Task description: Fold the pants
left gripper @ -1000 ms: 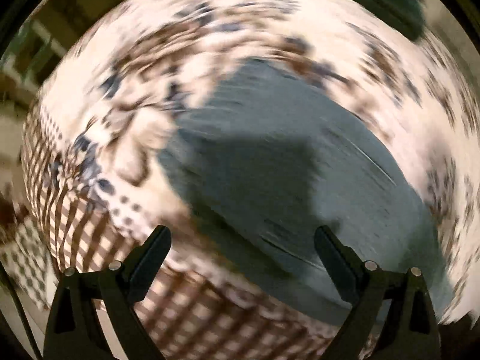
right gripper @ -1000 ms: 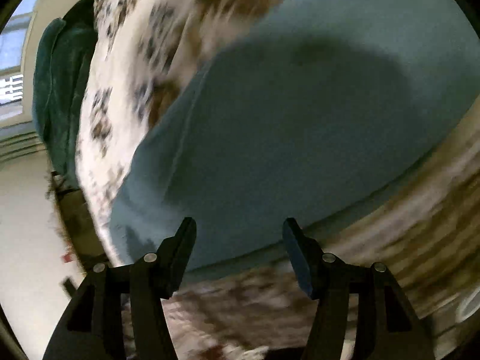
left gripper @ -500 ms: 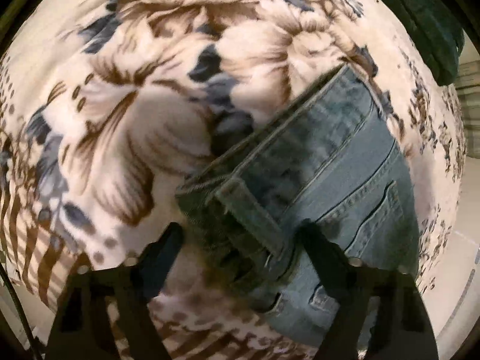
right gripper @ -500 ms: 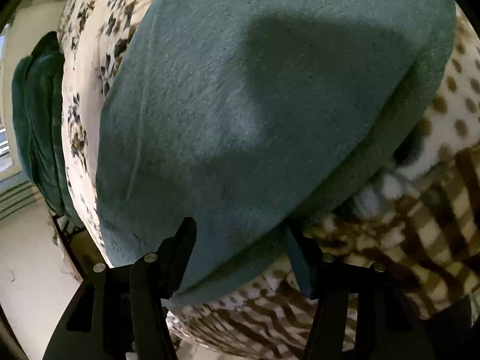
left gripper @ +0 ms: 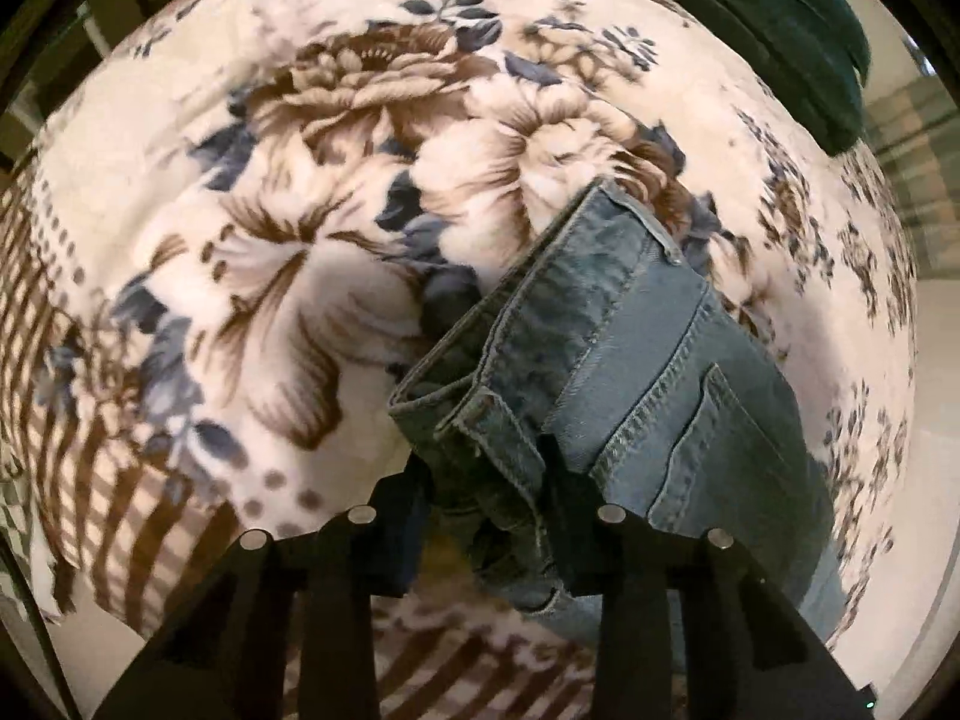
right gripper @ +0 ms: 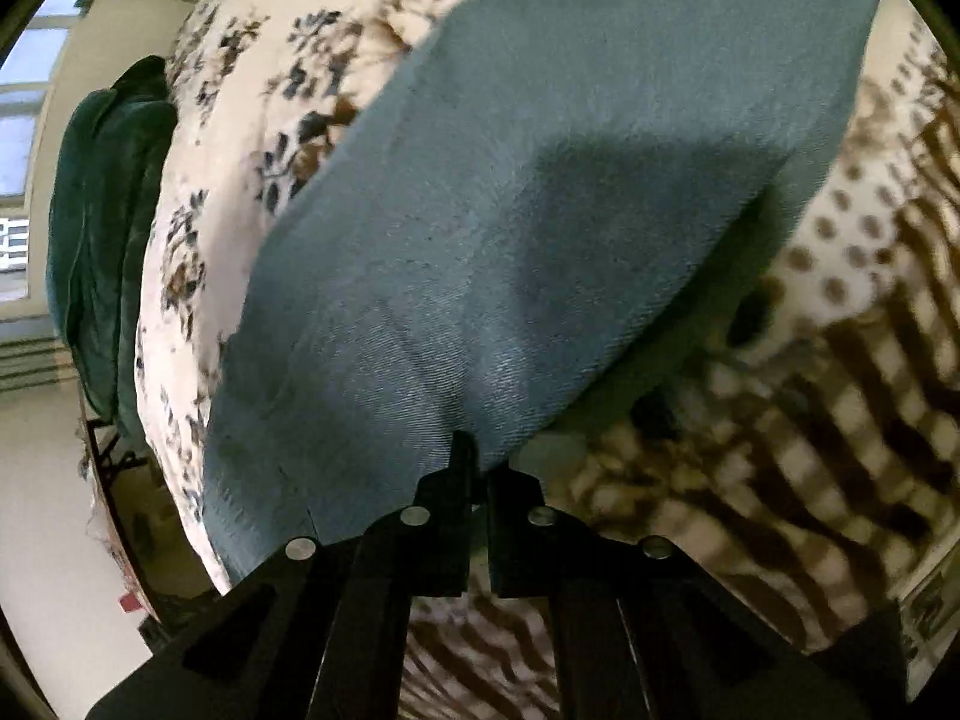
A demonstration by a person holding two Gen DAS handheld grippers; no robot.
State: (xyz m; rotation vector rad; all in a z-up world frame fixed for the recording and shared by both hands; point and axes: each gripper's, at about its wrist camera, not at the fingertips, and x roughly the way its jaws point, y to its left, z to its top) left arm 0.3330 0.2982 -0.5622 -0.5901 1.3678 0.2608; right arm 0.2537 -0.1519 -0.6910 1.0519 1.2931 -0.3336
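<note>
Left wrist view: the jeans (left gripper: 648, 360) are seen lying on a floral blanket (left gripper: 270, 252), waistband end nearest the camera, with a back pocket and heavy stitching shown on the upper layer. The folded waistband corner is gripped by the left tongs (left gripper: 486, 516); its two fingers are pressed against either side of the bunched denim, the gap between them filled with cloth.

From the right wrist, a plain stretch of the same jeans (right gripper: 540, 210) is laid across the blanket (right gripper: 840, 390), and its near folded edge is pinched by the right tongs (right gripper: 477, 480), the fingers drawn almost together with only a thin lip of fabric caught at their tips. A shadow is cast over the middle of the denim.

Brown stripes and dots are carried along the blanket's border beside the right tongs. A dark green cloth (left gripper: 780, 18) is draped at the far edge of the blanket, also picked up at the left of the right wrist view (right gripper: 102, 228).
</note>
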